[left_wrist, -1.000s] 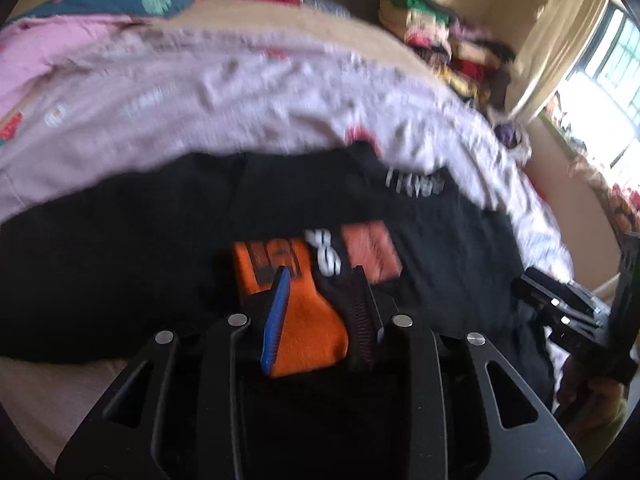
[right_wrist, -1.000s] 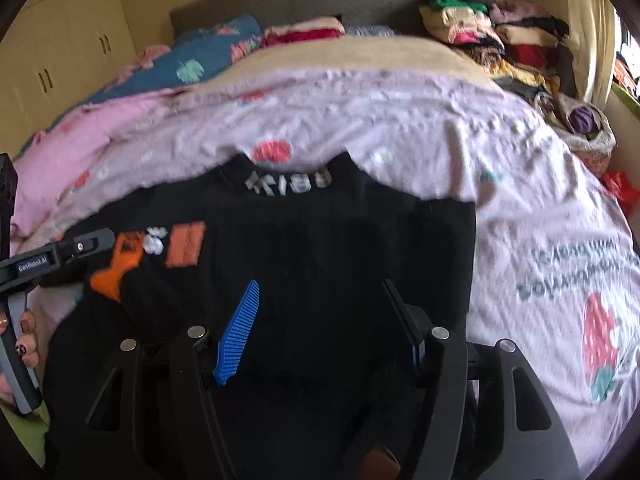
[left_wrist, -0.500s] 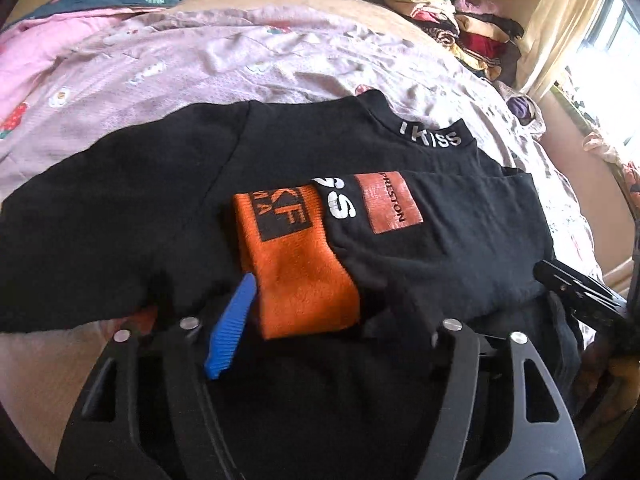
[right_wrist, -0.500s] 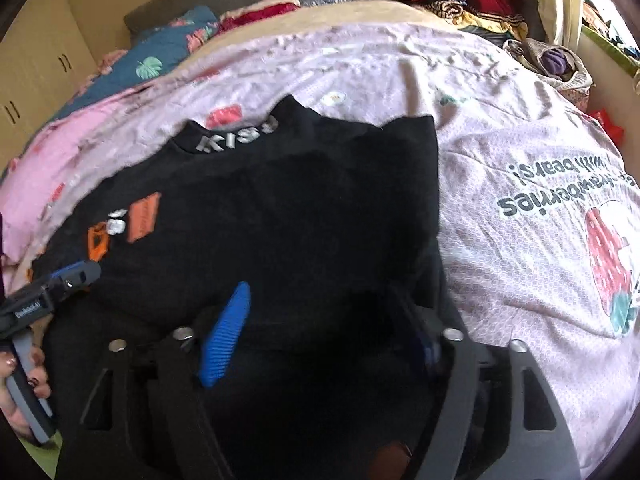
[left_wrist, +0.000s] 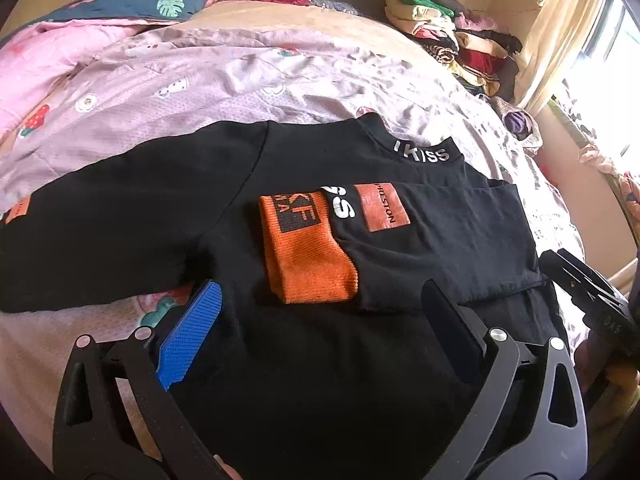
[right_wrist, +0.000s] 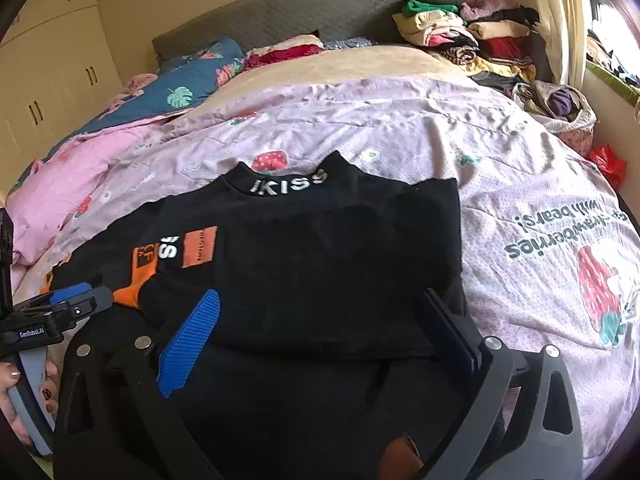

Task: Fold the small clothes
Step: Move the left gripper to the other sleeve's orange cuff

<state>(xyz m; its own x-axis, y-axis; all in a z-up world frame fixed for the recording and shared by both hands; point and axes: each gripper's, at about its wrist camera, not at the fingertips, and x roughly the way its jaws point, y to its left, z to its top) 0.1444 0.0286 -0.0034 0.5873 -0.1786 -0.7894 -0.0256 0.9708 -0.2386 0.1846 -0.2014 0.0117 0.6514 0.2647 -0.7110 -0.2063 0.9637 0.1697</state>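
Observation:
A black long-sleeved top (left_wrist: pixel 320 168) with "IKISS" on its collar lies flat on the bed. Its right sleeve is folded across the chest and ends in an orange cuff (left_wrist: pixel 306 258). The other sleeve stretches out to the left. The top also shows in the right wrist view (right_wrist: pixel 320 264). My left gripper (left_wrist: pixel 320 304) is open and empty, just above the hem, near the cuff. My right gripper (right_wrist: pixel 320 312) is open and empty over the folded right side. The left gripper (right_wrist: pixel 76 304) shows at the left edge of the right wrist view.
The bed has a pink strawberry-print cover (right_wrist: pixel 540 200). A pile of folded clothes (right_wrist: pixel 460 36) sits at the far right corner. Blue and pink quilts (left_wrist: pixel 120 12) lie at the far left. A grey headboard (right_wrist: pixel 280 12) stands behind. Cupboards (right_wrist: pixel 48 80) line the left wall.
My left gripper has let go of the orange cuff, opened and drawn back. The sleeve now lies across the chest. My right gripper stayed open and lifted slightly.

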